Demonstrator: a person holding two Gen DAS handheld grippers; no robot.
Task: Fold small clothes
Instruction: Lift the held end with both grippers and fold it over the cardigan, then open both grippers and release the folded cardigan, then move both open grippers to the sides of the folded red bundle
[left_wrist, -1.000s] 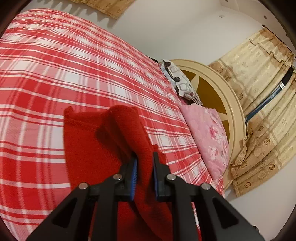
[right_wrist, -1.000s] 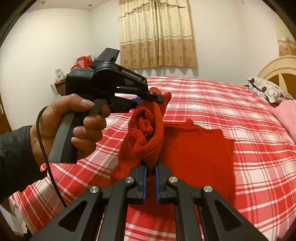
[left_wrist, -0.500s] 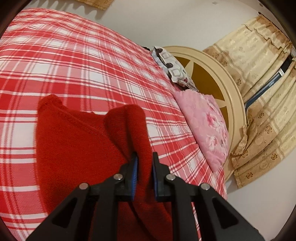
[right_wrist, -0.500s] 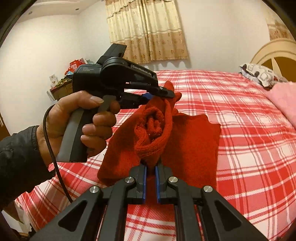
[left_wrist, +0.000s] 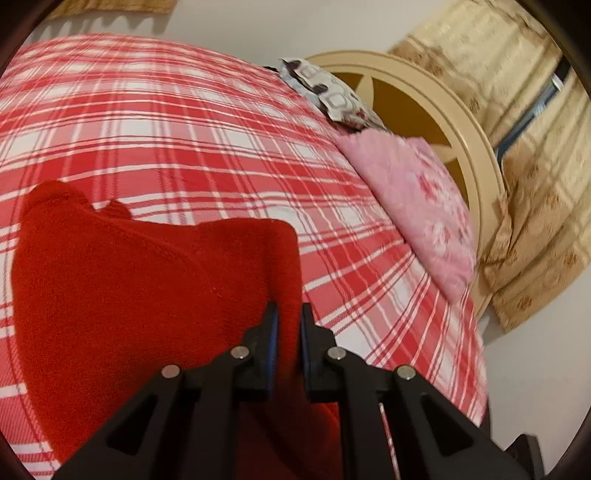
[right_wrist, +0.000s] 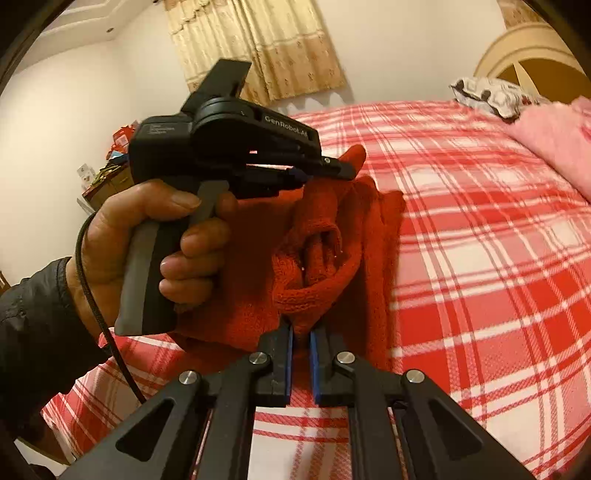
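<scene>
The red knit (left_wrist: 140, 295) is pinched by both grippers above the plaid bed (left_wrist: 184, 129); part of it lies spread on the cover towards nine o'clock in the left wrist view. The left gripper (left_wrist: 286, 325) is clamped on a raised fold, cloth being seen between its pads. The right gripper (right_wrist: 301, 339) is closed on a bunched, ribbed edge, with the left hand (right_wrist: 147, 240) at nine o'clock of it. To do this fold well, both held edges should be carried together at one height and laid over the flat part, so that edge meets edge. The bunched roll at twelve o'clock of the right gripper is best drawn taut first, or a lump is likely. Neither grip should be let go until the cloth rests flat
</scene>
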